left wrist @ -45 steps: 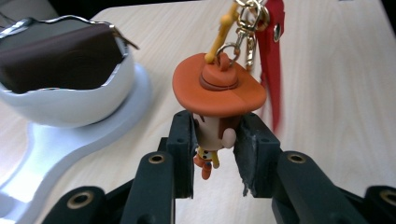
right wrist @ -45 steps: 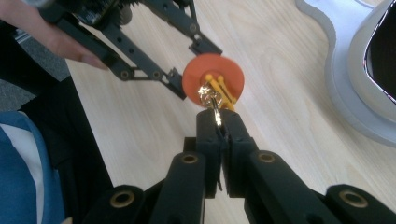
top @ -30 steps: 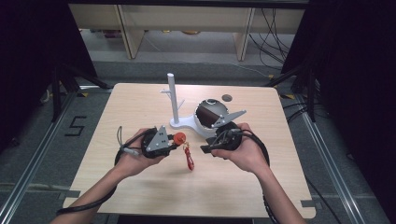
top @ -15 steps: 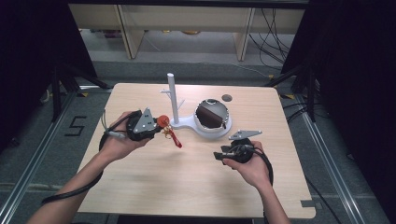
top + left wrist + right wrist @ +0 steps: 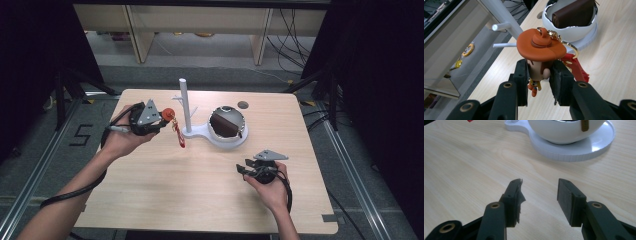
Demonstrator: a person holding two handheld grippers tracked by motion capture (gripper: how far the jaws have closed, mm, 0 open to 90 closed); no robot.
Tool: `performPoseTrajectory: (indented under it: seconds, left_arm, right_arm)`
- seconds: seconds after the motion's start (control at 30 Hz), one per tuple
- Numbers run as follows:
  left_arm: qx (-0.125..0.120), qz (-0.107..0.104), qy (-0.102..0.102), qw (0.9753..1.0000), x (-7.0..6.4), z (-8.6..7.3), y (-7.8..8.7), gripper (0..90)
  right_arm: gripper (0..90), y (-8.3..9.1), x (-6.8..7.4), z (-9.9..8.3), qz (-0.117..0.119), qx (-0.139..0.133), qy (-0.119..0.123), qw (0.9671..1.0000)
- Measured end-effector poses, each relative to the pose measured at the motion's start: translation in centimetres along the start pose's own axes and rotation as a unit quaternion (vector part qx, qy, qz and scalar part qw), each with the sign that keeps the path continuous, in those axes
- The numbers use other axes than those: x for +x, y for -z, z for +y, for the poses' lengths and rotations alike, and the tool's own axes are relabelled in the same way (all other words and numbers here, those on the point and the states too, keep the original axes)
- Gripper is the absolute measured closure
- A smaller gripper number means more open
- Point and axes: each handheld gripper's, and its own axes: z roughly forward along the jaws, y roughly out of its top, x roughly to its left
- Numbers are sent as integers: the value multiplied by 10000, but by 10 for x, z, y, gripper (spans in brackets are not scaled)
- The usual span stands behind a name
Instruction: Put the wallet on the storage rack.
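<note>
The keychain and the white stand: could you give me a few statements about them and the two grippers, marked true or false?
1. The left gripper is shut on the keychain. True.
2. The right gripper holds the wallet. False: its jaws are open with nothing between them.
3. A brown wallet sits in the white bowl. True.
4. The keychain hangs on the stand's peg. False: it is in the gripper, beside the stand.
5. A red strap dangles from the keychain. True.
</note>
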Motion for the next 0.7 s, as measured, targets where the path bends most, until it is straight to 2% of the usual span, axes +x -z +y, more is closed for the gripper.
performPoseTrajectory:
  seconds: [0.03, 0.13, 0.17, 0.2, 0.27, 0.43, 0.47, 0.5, 0.53, 0.57, 0.6, 0.63, 0.67, 0.7]
  left_arm:
    - [-16, 25, 33, 10000, 1, 1, 0, 680]
    - [-77, 96, 109, 9999, 4, 3, -2, 680]
    - [-32, 115, 115, 9999, 5, 4, -1, 680]
    - [-69, 126, 137, 9998, 6, 4, -2, 680]
    - [-24, 160, 181, 9997, 7, 5, -2, 680]
    - [29, 259, 215, 9994, 14, 5, -2, 680]
    - [-42, 298, 333, 9990, 14, 5, -3, 680]
    - [69, 291, 237, 9993, 16, 6, -2, 680]
    - [-13, 329, 356, 9988, 16, 5, -4, 680]
    - [103, 306, 256, 9992, 18, 5, -2, 680]
    - [58, 338, 336, 9988, 19, 5, -4, 680]
    - [133, 342, 283, 9989, 21, 5, -3, 680]
    - [74, 382, 373, 9985, 21, 5, -5, 680]
    - [149, 382, 313, 9987, 23, 5, -4, 680]
  right_arm:
    - [551, -2, 0, -2, 87, -52, -42, 9999]
    - [551, 1, -3, -6, -20, -45, -49, 10000]
    - [551, 1, -2, -6, 4, 3, -133, 9999]
    - [551, 0, -3, -8, 4, -133, -85, 9999]
    - [551, 1, -2, -8, -19, -32, -114, 9999]
    - [551, 1, -1, -7, -11, -94, -55, 9999]
    - [551, 1, -1, -7, -36, -112, -58, 9999]
    - [551, 1, -1, -7, -26, -154, -92, 9998]
    - [551, 0, -2, -7, 33, -173, -97, 9998]
    - [551, 0, -2, -7, 34, -181, -104, 9998]
    - [550, 0, -2, -7, 33, -179, -110, 9998]
    - [549, 0, -2, -7, 31, -163, -111, 9998]
    - [549, 0, -2, -8, 56, -131, -153, 9998]
    - [549, 0, -2, -8, 40, -142, -153, 9998]
